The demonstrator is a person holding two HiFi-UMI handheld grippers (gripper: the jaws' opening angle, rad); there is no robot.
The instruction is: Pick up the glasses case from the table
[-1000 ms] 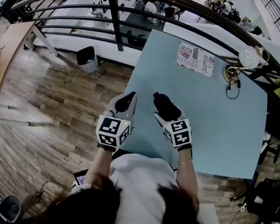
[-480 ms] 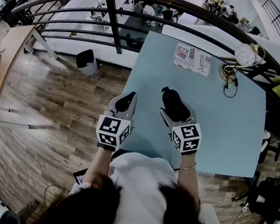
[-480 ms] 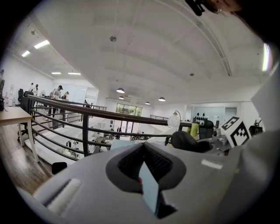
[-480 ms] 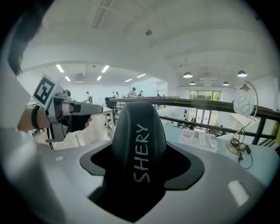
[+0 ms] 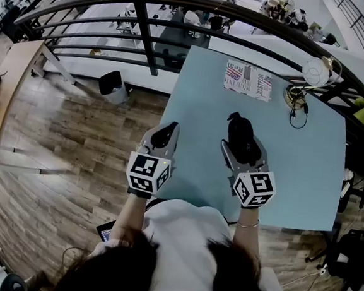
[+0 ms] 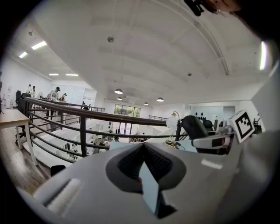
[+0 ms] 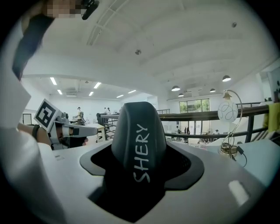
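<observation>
White letters spelling "SHERY" ran lengthwise along the dark glasses case [image 7: 139, 144], plainly legible in the right gripper view. In the head view, a printed sheet [image 5: 248, 79] lying flat near the far edge of the light blue table [image 5: 307, 165] carried the words "Real" and "JUSTFOR" next to a stars-and-stripes pattern. The rest of its print was too small to read.
</observation>
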